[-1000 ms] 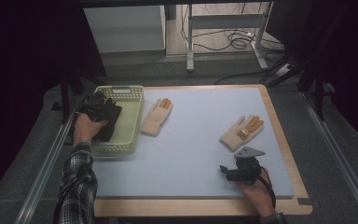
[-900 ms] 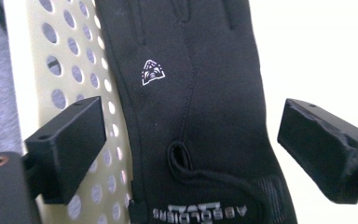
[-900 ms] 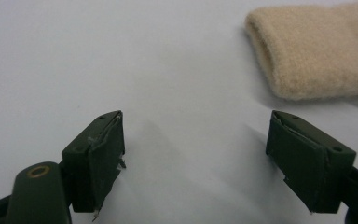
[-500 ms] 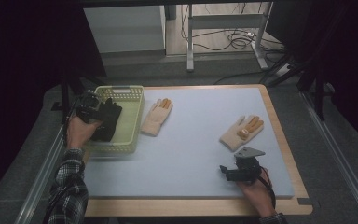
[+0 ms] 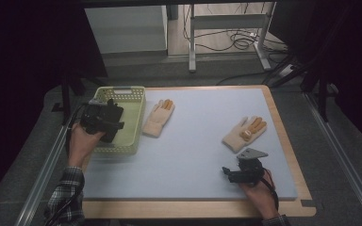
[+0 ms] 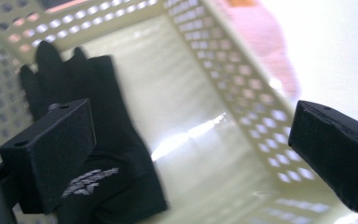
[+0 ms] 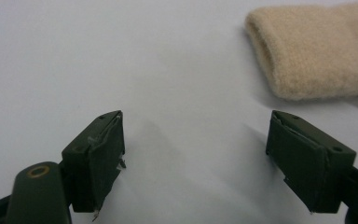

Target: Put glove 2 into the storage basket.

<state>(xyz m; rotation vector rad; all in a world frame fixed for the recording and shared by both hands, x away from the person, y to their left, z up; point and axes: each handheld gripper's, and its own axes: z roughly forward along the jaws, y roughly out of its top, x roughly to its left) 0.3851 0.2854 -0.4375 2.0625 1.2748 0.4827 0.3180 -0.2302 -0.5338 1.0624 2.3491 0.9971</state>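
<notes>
While left tongs hang spread over basket, jaws just opened, nothing between them; black glove lies loose on basket floor, lower left of left gripper view. Risk: jaw tip snags glove cuff on withdrawal, drags it back out, or clips basket wall, shoves basket into near beige glove at centre left of high view. Right tongs spread, empty, low over surface; second beige glove upper right, apart. Risk: shallow pinch slips off knit.
</notes>
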